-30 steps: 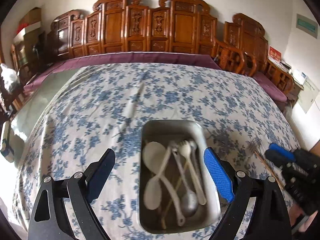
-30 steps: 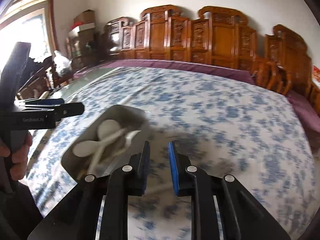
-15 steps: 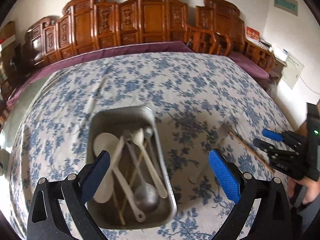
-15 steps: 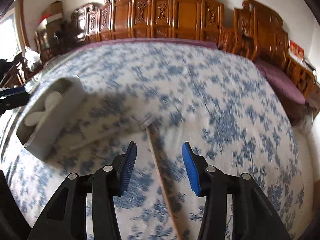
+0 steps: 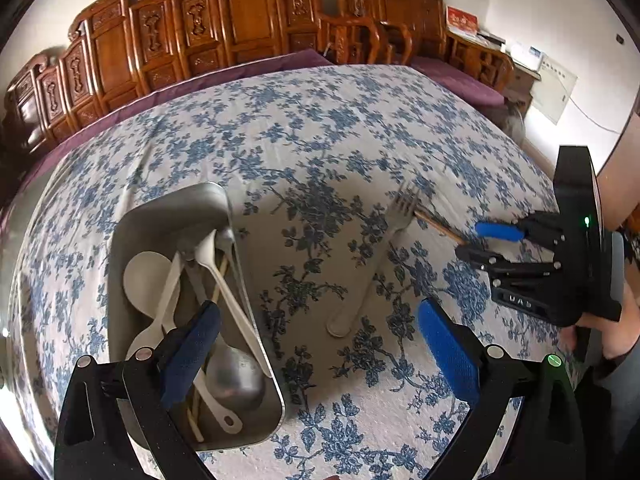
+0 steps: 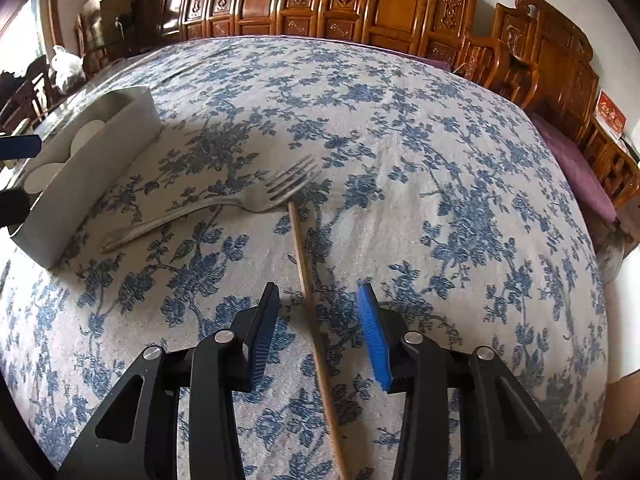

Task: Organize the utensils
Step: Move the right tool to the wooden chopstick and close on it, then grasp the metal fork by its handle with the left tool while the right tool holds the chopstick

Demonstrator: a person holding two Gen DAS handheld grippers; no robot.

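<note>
A table covered by a white cloth printed with blue flowers [image 6: 440, 168] fills both views, with a row of carved brown wooden chairs [image 5: 248, 20] along the far wall.

In the left wrist view, a rectangular stainless steel tray [image 5: 168, 216] sits on the cloth at the left. Inside it lie white plastic spoons [image 5: 148, 280], a metal spoon [image 5: 234, 376] and thin wooden chopsticks [image 5: 196, 420], all mixed together. The left gripper [image 5: 316, 344], black with blue pads, hangs with its jaws spread wide and nothing between them but cloth; its left finger is over the tray and its right finger is over bare cloth.

To the right of the tray, apart from it, a silver metal fork [image 6: 208, 208] lies flat on the cloth, tines pointing away from the camera. A single thin wooden chopstick [image 6: 308, 292] lies with its far tip touching the fork's head, running back toward the right gripper.

In the right wrist view, the right gripper [image 6: 316, 320] is low over the cloth. Its jaws are partly open and have just been closing a little. The single chopstick runs between the two pads, and neither pad presses on it; a clear gap shows on both sides.

In the left wrist view, the right gripper appears at the right edge, with part of a person's hand [image 5: 616, 320] behind it.
</note>
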